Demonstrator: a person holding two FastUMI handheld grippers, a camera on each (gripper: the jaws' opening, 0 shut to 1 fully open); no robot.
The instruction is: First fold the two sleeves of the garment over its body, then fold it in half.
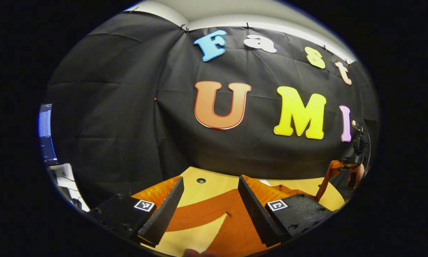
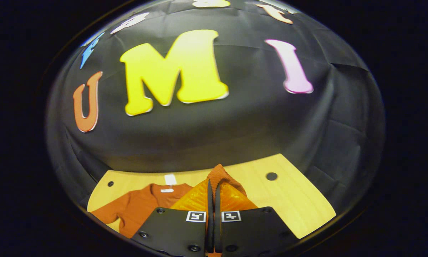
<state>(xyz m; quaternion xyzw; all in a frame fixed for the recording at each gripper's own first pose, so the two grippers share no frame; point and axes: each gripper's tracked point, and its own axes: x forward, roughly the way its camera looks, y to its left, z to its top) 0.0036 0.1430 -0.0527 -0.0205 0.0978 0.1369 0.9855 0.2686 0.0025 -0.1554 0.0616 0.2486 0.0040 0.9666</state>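
The orange garment (image 2: 139, 208) lies flat on the light wooden table (image 2: 299, 200), collar and white tag toward the booth's back wall. In the right gripper view, the right gripper (image 2: 212, 200) has its fingers pressed together on a sleeve (image 2: 219, 178), pinching it and holding it lifted off the tabletop. In the left gripper view, the left gripper (image 1: 210, 207) hangs just over the garment with its fingers spread wide, nothing between them, orange fabric showing through the gap.
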